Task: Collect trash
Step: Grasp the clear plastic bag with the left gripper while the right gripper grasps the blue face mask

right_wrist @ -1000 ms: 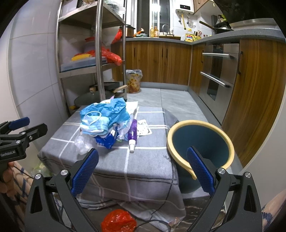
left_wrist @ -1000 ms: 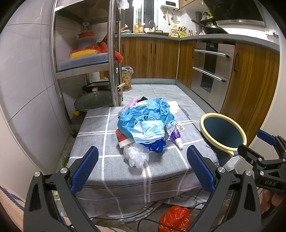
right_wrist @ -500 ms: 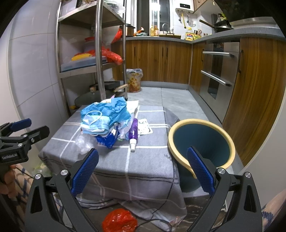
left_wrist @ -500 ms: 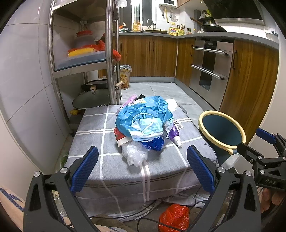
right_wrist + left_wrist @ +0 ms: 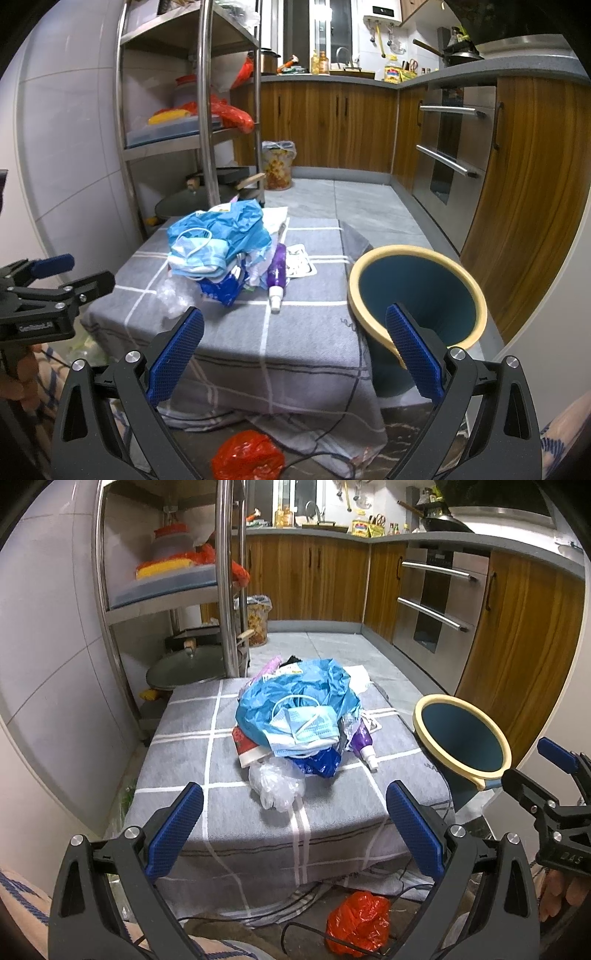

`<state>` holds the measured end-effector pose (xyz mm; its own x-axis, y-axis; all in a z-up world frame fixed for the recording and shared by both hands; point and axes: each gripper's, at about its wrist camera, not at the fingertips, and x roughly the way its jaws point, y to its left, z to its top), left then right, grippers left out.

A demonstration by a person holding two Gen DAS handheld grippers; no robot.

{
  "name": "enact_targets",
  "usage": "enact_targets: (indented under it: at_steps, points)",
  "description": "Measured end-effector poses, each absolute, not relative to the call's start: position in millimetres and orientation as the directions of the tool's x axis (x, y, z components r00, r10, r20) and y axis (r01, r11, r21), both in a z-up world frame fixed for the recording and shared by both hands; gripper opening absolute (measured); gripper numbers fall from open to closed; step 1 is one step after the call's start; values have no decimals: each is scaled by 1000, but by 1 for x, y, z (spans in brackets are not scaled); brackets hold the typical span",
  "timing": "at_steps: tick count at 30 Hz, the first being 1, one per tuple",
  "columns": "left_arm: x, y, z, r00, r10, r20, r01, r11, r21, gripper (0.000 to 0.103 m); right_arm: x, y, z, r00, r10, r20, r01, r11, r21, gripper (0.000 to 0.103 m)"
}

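Both tongs are hanging released and empty: the left tongs (image 5: 294,825) are facing the trash pile (image 5: 299,720) lying ahead on the worktop (image 5: 207,760), while the right tongs (image 5: 294,347) are hovering with the bin (image 5: 417,295) just ahead, right of the pile.

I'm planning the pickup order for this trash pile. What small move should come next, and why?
Probably ease the left hand-held gripper forward and down onto the clear crumpled plastic bag. Both grippers are open and empty, short of the table, and that bag lies at the pile's near edge, loose on the grey checked cloth. The teal bin stands open to the right.
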<state>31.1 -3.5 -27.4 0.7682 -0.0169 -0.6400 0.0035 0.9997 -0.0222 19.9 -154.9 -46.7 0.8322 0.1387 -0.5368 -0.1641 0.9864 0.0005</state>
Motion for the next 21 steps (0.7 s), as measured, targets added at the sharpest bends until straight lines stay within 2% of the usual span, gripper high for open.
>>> enact_targets:
  at_steps: [8,15,21]
  points:
    - [50,-3,-35,726,-7,-688,13,1000,3,98,32,-155,-50,798,162,-581,-159,986,57,98]
    - [89,15,-65,615,13,-788,-20,1000,1,97,55,-152,-52,739,220,-636,-181,975,127,98]
    - [126,27,-91,533,-17,-846,-35,998,-42,89,90,-134,-62,671,289,-683,-228,957,180,97]
